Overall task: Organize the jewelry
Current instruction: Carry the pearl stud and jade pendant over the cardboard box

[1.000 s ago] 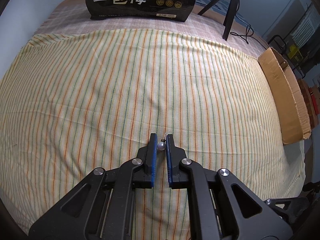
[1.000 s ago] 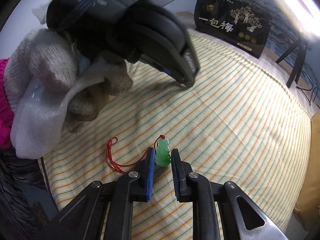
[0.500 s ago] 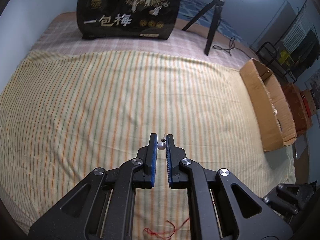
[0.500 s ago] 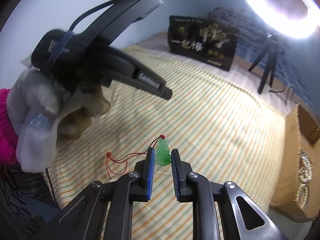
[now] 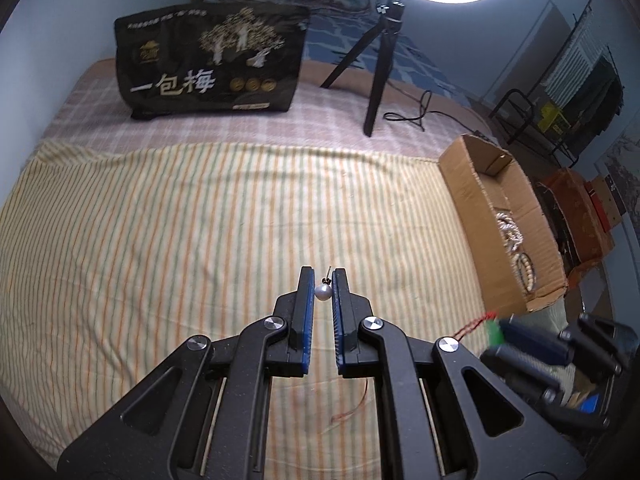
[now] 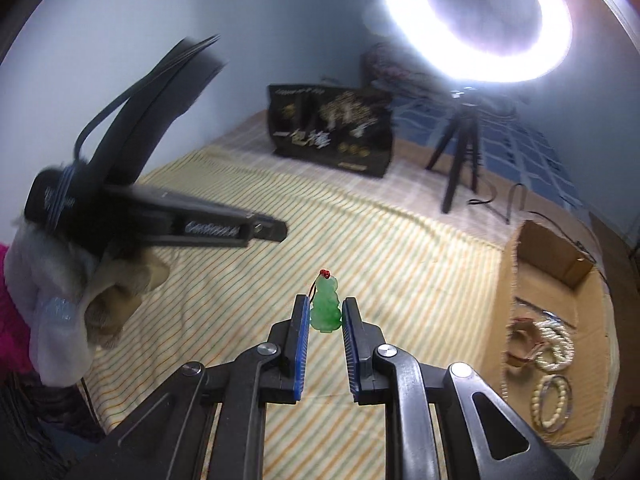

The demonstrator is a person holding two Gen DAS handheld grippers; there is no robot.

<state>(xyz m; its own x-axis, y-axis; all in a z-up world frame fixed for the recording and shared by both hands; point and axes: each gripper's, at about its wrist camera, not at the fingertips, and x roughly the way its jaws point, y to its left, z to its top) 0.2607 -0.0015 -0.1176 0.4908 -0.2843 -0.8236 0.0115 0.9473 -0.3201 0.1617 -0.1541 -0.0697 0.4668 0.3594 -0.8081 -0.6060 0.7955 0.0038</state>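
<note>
My left gripper is shut on a small pearl earring and holds it above the striped cloth. My right gripper is shut on a green jade pendant with a red cord, also lifted above the cloth. The right gripper shows in the left wrist view at the lower right, with the pendant's cord trailing. The left gripper shows in the right wrist view at the left. A cardboard box at the right holds bead bracelets.
A black printed bag stands at the far edge of the bed. A black tripod with a ring light stands behind the cloth, its cable on the bed. More boxes and a rack stand beyond the cardboard box.
Both grippers have lifted off the cloth with their pieces and turned towards the cardboard box. The pendant's red cord has come up off the cloth.
</note>
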